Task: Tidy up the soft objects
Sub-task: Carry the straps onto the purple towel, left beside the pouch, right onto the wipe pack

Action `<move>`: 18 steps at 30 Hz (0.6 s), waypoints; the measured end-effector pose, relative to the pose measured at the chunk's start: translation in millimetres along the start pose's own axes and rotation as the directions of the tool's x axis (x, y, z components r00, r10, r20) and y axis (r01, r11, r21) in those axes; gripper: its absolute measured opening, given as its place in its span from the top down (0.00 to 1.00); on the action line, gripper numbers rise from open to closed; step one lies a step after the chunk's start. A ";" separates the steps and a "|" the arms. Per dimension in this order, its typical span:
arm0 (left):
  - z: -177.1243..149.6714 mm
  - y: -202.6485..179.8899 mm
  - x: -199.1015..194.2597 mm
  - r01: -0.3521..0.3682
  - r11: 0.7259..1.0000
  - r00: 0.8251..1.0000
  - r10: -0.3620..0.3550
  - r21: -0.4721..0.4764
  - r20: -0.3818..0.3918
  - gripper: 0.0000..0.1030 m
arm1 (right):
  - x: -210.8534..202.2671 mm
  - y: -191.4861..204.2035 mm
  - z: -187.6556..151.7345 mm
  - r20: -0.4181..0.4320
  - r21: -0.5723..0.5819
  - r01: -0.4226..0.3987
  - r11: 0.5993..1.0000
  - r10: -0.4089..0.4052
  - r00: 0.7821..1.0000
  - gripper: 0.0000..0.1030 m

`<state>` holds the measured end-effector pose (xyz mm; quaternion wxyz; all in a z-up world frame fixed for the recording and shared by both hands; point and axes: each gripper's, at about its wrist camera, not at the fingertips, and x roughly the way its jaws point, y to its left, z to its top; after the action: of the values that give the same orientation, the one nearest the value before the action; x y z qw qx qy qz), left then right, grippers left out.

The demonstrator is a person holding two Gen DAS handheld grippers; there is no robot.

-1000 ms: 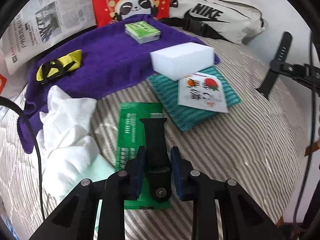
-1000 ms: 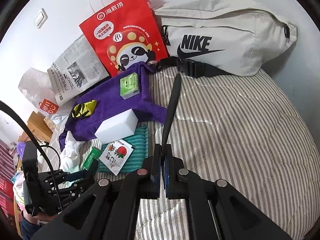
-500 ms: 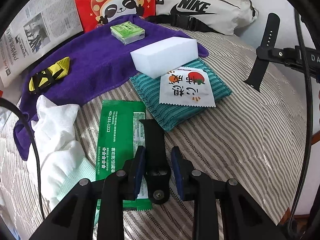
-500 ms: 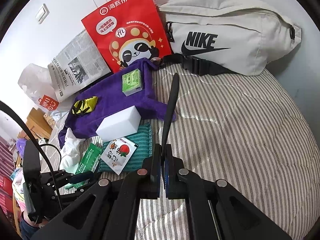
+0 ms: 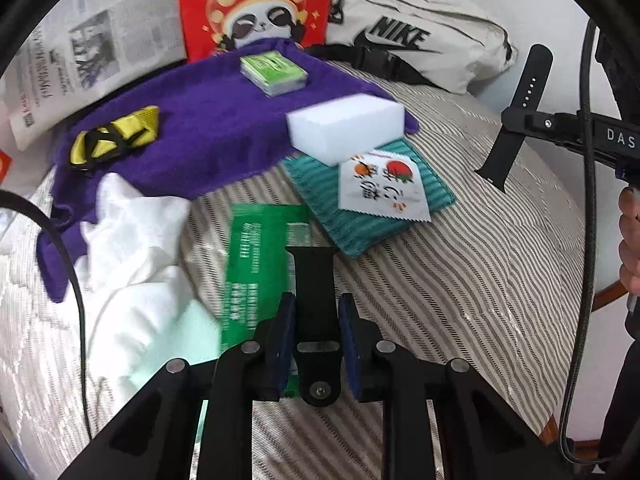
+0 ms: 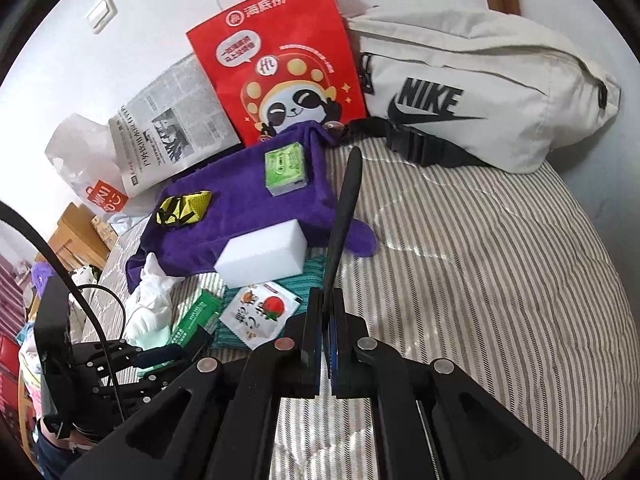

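Two black strap halves: short strap (image 5: pixel 314 300) lengthwise between left gripper (image 5: pixel 316 334) pads, jaws pinching; long strap (image 6: pixel 343 216) clamped in right gripper (image 6: pixel 326 338), upright.

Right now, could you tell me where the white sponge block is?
In both views the white sponge block lies mid-bed, straddling the purple towel and teal cloth, just behind the strawberry sachet.

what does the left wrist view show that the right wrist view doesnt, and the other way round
Only the left wrist view: the holes along the long watch strap, and the short strap flat between its tool's pads.

Only the right wrist view: a wall switch and a white plastic bag.

Both: purple towel, white sponge block, red panda bag, Nike bag.
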<state>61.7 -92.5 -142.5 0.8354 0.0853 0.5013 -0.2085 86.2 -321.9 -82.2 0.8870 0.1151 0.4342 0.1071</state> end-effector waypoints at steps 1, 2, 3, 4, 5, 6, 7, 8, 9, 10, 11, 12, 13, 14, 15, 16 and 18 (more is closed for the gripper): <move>-0.3 2.5 -3.6 -0.008 1.000 1.000 0.008 -0.004 0.009 0.80 | 0.5 3.0 0.7 0.000 -0.005 -0.003 1.000 0.003 1.000 0.97; -0.9 4.5 -7.3 -0.010 1.000 1.000 0.010 -0.005 0.013 0.80 | 1.7 7.8 1.6 -0.003 -0.011 -0.007 1.000 0.007 1.000 0.97; -0.4 7.0 -9.7 -0.010 1.000 1.000 0.010 -0.008 0.019 0.80 | 2.0 11.2 2.1 -0.003 -0.017 -0.010 1.000 0.009 1.000 0.97; -0.4 10.0 -13.6 -0.011 1.000 1.000 0.012 -0.018 0.028 0.80 | 2.7 15.7 3.1 -0.003 -0.027 -0.013 1.000 0.013 1.000 0.97; -0.3 13.0 -17.1 -0.005 1.000 0.999 0.006 -0.024 0.034 0.80 | 2.8 18.5 3.3 -0.004 -0.032 -0.016 0.999 0.015 1.000 0.97; 0.1 14.9 -19.5 -0.001 1.000 0.999 0.002 -0.027 0.038 0.80 | 3.8 22.3 4.4 -0.007 -0.041 -0.019 0.999 0.019 1.000 0.97; 0.3 17.0 -22.4 -0.004 1.000 0.999 0.005 -0.028 0.044 0.80 | 4.9 26.7 5.8 -0.010 -0.051 -0.020 0.998 0.020 1.000 0.97; 0.8 19.0 -25.0 -0.010 1.000 0.999 0.011 -0.028 0.049 0.80 | 5.3 30.1 7.1 -0.012 -0.062 -0.022 0.998 0.021 1.000 0.97; 1.4 20.4 -27.0 -0.012 0.999 0.998 0.014 -0.031 0.054 0.80 | 5.5 33.0 8.1 -0.011 -0.068 -0.024 0.997 0.023 1.000 0.97; 2.1 23.1 -29.7 -0.012 0.999 0.998 0.014 -0.038 0.061 0.80 | 6.1 35.6 9.4 -0.011 -0.075 -0.027 0.997 0.026 1.000 0.97; 2.8 26.0 -32.3 -0.010 0.999 0.998 0.013 -0.044 0.067 0.80 | 6.9 38.3 11.1 -0.014 -0.081 -0.030 0.996 0.029 0.999 0.97; 3.6 28.1 -34.3 -0.010 0.999 0.997 0.013 -0.049 0.072 0.80 | 7.9 41.3 13.0 -0.016 -0.088 -0.033 0.996 0.032 0.999 0.97; 4.9 30.9 -36.2 -0.011 0.998 0.997 0.015 -0.057 0.078 0.80 | 8.5 43.6 14.3 -0.016 -0.094 -0.036 0.995 0.034 0.999 0.97; 6.1 34.6 -38.9 -0.009 0.998 0.997 0.014 -0.063 0.082 0.80 | 9.4 46.0 16.2 -0.017 -0.100 -0.037 0.994 0.036 0.999 0.97; 7.0 36.8 -41.0 -0.006 0.998 0.996 0.012 -0.066 0.086 0.80 | 11.0 48.5 18.6 -0.019 -0.105 -0.040 0.994 0.038 0.999 0.97; 7.9 40.2 -43.9 -0.010 0.997 0.996 0.017 -0.072 0.092 0.80 | 12.3 50.5 20.2 -0.022 -0.107 -0.042 0.993 0.040 0.999 0.97; 11.5 46.5 -48.3 -0.017 0.996 0.995 0.025 -0.083 0.098 0.80 | 15.5 54.9 24.8 -0.025 -0.115 -0.049 0.992 0.046 0.999 0.97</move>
<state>71.3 -42.0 -97.9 0.8643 0.0456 0.4665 -0.1827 110.3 -267.9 -62.7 0.8846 0.0727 0.4341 0.1545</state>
